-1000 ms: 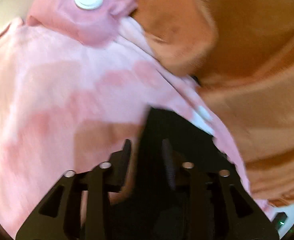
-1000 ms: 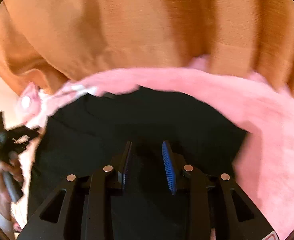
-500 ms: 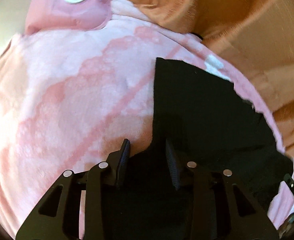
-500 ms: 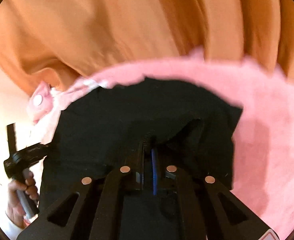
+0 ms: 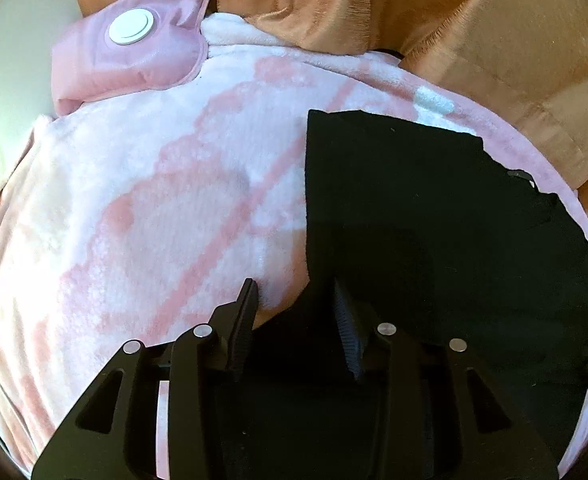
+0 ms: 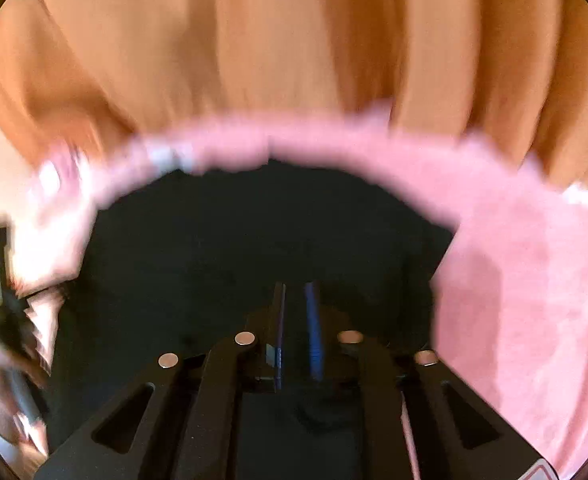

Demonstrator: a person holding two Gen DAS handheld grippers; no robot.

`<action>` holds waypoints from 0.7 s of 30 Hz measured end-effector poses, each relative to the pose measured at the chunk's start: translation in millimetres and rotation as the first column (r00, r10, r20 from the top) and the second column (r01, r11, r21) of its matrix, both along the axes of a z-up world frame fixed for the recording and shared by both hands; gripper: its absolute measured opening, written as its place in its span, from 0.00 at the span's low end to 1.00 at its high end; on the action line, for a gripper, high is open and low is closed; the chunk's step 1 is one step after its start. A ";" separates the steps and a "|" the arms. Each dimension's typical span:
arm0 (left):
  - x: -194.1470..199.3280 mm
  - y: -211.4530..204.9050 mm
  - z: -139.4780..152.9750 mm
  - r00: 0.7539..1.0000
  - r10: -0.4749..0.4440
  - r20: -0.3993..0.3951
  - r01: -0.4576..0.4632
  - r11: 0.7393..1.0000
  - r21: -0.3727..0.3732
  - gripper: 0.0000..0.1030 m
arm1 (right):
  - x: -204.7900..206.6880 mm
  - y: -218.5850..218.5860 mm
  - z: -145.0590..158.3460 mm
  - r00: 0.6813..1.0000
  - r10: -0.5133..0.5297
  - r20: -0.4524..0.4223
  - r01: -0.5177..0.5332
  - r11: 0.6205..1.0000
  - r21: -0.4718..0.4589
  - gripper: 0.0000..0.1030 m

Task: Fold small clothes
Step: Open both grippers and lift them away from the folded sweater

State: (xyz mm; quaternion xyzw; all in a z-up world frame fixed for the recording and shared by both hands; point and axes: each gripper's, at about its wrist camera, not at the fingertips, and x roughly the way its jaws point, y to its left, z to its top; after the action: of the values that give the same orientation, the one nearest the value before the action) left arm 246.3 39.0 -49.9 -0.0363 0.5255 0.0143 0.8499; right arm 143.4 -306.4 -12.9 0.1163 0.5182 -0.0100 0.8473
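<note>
A black garment lies spread flat on a pink and white fleece blanket. My left gripper is open and hangs over the garment's left edge, with black cloth between and below its fingers. In the blurred right wrist view, my right gripper has its jaws nearly together over the black garment; I cannot tell whether cloth is pinched between them. The other hand-held gripper shows at the far left of that view.
A pink pouch with a white round cap lies at the blanket's far left corner. An orange curtain hangs behind the blanket; it also fills the top of the right wrist view. A pale surface shows at the left.
The right gripper's jaws closed from wide open to nearly together, and its view is now blurred by motion. The left gripper drew back a little; more of the black garment shows.
</note>
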 end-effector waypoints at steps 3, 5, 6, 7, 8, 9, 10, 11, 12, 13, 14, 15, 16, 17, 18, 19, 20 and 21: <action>-8.8 13.3 7.5 1.000 -0.002 -0.011 0.001 0.998 -0.058 0.36 | -6.6 -15.5 -11.4 0.998 -0.027 -0.051 0.027 1.000 0.013 0.02; -22.0 23.5 16.8 1.000 -0.017 -0.012 0.016 0.995 -0.100 0.36 | -26.6 -25.8 18.1 0.997 -0.070 0.014 0.070 0.998 0.008 0.14; -29.7 27.2 21.9 1.000 -0.029 -0.010 0.028 0.993 -0.117 0.40 | -42.7 -29.2 33.2 0.995 -0.088 0.053 0.088 0.996 0.006 0.19; -43.4 31.1 28.2 0.999 -0.051 -0.003 0.050 0.990 -0.135 0.44 | -68.4 -32.5 50.5 0.991 -0.111 0.080 0.111 0.994 0.010 0.21; -61.3 36.1 33.7 0.997 -0.071 0.006 0.071 0.986 -0.149 0.51 | -88.3 -32.4 60.1 0.987 -0.121 0.106 0.120 0.993 0.021 0.30; -79.3 41.3 37.0 0.996 -0.086 0.012 0.087 0.984 -0.157 0.58 | -113.3 -31.6 68.0 0.982 -0.131 0.135 0.127 0.991 0.036 0.47; -107.8 49.9 39.6 0.994 -0.111 0.011 0.111 0.981 -0.162 0.61 | -151.0 -27.3 72.8 0.977 -0.148 0.157 0.141 0.989 0.050 0.55; -123.2 54.4 39.3 0.992 -0.122 0.008 0.122 0.979 -0.166 0.65 | -174.7 -23.6 72.1 0.975 -0.155 0.158 0.147 0.987 0.056 0.61; -148.7 64.0 37.2 0.990 -0.139 -0.001 0.137 0.975 -0.174 0.71 | -202.8 -16.8 66.9 0.977 -0.159 0.144 0.151 0.986 0.067 0.61; -165.2 71.3 34.0 0.989 -0.144 -0.014 0.140 0.975 -0.173 0.74 | -218.2 -12.6 60.5 0.979 -0.164 0.119 0.155 0.984 0.083 0.61; -181.5 80.1 29.5 0.989 -0.144 -0.026 0.137 0.975 -0.173 0.77 | -246.9 -4.6 47.9 0.981 -0.184 0.070 0.175 0.978 0.110 0.61; -197.8 89.4 24.5 0.990 -0.135 -0.041 0.126 0.976 -0.176 0.79 | -267.6 0.7 39.1 0.981 -0.193 0.035 0.187 0.973 0.134 0.61; -215.8 100.5 14.9 0.991 -0.113 -0.068 0.099 0.977 -0.187 0.80 | -290.7 10.3 24.3 0.981 -0.195 -0.019 0.195 0.967 0.163 0.61; -227.7 108.7 6.2 0.991 -0.097 -0.093 0.077 0.976 -0.205 0.80 | -297.6 17.9 14.7 0.979 -0.199 -0.051 0.204 0.963 0.174 0.61; -241.4 118.0 -3.0 0.991 -0.083 -0.103 0.056 0.968 -0.244 0.81 | -309.2 24.8 5.6 0.977 -0.198 -0.079 0.210 0.961 0.183 0.61; -250.9 119.5 2.0 0.996 -0.079 -0.049 0.066 0.971 -0.230 0.82 | -315.1 29.5 -0.6 0.978 -0.189 -0.089 0.203 0.961 0.191 0.61; -257.6 118.9 3.1 0.996 -0.066 -0.059 0.054 0.981 -0.189 0.85 | -321.3 36.5 -10.0 0.978 -0.179 -0.104 0.197 0.961 0.195 0.61; -261.9 118.1 0.5 0.994 -0.074 -0.080 0.056 0.976 -0.209 0.86 | -323.5 40.4 -16.8 0.978 -0.179 -0.109 0.197 0.961 0.195 0.62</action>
State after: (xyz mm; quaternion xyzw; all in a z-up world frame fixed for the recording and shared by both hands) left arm -15.6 157.1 -49.4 -0.1067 0.5617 -0.0665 0.8177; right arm -180.0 -266.0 -29.7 0.2508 0.5408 -0.0424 0.8018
